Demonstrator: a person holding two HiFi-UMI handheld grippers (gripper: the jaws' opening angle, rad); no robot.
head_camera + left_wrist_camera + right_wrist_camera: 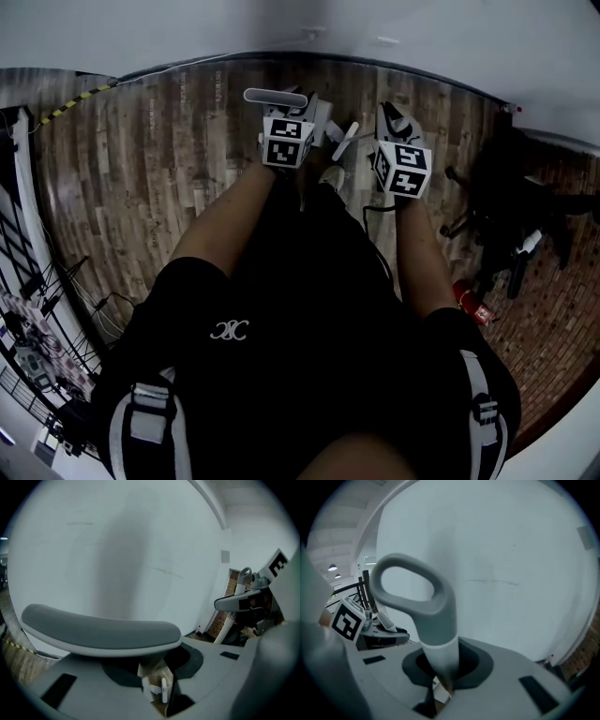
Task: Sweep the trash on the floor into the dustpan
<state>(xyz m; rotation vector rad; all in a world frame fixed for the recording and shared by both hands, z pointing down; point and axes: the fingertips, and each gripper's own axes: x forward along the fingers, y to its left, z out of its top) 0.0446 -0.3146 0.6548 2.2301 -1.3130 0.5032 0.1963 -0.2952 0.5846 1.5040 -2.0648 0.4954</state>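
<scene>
The wooden floor (pixel 169 159) spread out ahead of the standing person, whose own body hid whatever lay at the feet; no trash or dustpan showed anywhere. Two long handles pointed down toward the floor, side by side. The left gripper (pixel 152 665) had its fingers (pixel 84 686) closed round the stem under a broad flat-capped handle (pixel 101 630). The right gripper (pixel 440 670) was clamped on the shaft of a loop handle (pixel 417 597). Which one was the broom I couldn't say; both seemed equally near the floor.
</scene>
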